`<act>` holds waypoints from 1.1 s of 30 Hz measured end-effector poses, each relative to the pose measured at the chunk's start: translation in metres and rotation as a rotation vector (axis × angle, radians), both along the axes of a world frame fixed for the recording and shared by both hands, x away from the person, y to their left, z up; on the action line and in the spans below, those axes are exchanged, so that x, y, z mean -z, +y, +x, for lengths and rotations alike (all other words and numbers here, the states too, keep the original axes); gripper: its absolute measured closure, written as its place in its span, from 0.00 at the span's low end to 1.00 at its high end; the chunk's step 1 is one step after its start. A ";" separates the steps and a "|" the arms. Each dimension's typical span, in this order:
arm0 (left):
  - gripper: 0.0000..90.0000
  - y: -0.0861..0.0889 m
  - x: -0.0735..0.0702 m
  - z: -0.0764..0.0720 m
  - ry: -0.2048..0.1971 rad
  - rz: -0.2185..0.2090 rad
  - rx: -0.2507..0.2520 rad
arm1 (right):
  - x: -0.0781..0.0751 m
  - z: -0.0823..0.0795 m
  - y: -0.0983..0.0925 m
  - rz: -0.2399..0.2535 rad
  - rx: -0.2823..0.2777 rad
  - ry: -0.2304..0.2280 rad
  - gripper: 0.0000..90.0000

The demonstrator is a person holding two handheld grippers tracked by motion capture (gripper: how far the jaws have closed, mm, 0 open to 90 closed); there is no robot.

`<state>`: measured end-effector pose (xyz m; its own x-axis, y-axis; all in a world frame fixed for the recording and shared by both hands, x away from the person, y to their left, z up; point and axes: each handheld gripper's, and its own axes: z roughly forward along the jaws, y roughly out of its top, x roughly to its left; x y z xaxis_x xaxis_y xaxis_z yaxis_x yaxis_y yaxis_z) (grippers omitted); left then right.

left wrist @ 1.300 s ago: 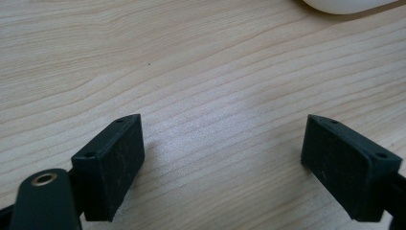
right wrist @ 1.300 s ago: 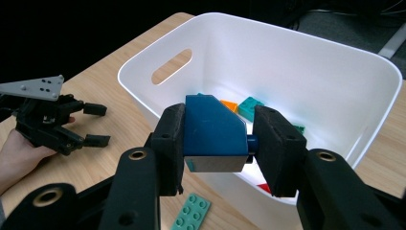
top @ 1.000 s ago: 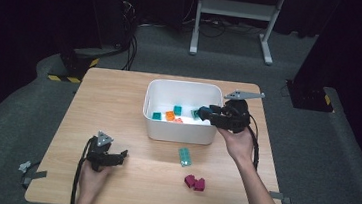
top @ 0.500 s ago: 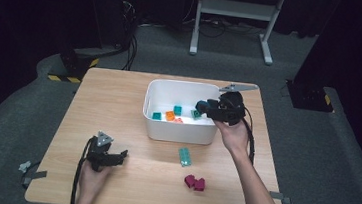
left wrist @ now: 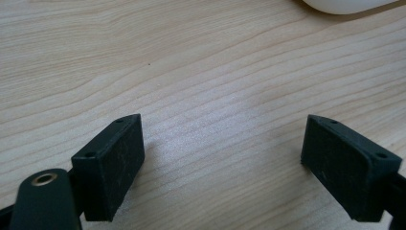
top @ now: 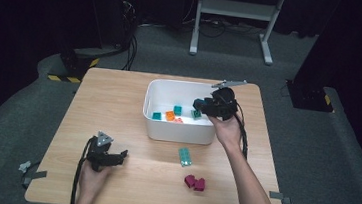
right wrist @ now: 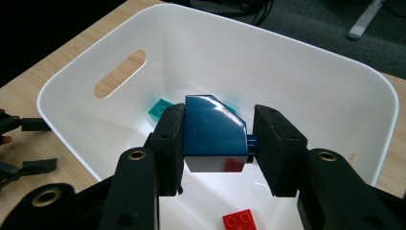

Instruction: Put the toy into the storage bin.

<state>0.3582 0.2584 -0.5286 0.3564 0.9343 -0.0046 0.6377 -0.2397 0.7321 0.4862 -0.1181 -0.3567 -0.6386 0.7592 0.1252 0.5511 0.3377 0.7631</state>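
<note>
My right gripper (top: 201,104) hangs over the right part of the white bin (top: 180,85), shut on a dark blue block (right wrist: 213,132) with a slanted top. In the right gripper view (right wrist: 218,140) the block sits between both pads above the bin's inside (right wrist: 287,62). Down in the bin lie teal bricks (top: 156,115), an orange brick (top: 170,115) and a red brick (right wrist: 241,220). My left gripper (top: 121,155) rests at the table's front left, open. Nothing lies between its jaws but bare wood (left wrist: 230,158).
A flat teal plate (top: 185,156) lies on the table just in front of the bin. A magenta block (top: 195,182) sits nearer the front edge. A corner of the bin (left wrist: 344,5) is at the top of the left gripper view.
My right gripper has moved left and slightly down, carrying the blue block from the bin's right rim to over its inside. The left gripper has stayed still.
</note>
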 end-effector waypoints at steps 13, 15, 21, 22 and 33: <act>0.17 0.000 0.000 0.000 0.000 -0.001 0.000 | 0.014 0.012 0.007 -0.038 0.019 0.041 0.56; 0.17 0.000 0.000 0.000 -0.001 -0.001 0.001 | 0.014 0.012 0.008 -0.040 0.017 0.039 0.55; 0.17 0.000 0.000 0.000 0.000 0.000 0.001 | 0.013 0.006 0.004 -0.026 0.016 0.019 0.53; 0.17 0.000 0.000 0.000 0.000 0.000 0.001 | 0.012 0.004 0.003 -0.022 0.018 0.019 0.53; 0.17 0.000 0.000 0.000 0.000 0.000 0.001 | 0.007 -0.021 -0.012 0.014 0.006 -0.030 0.52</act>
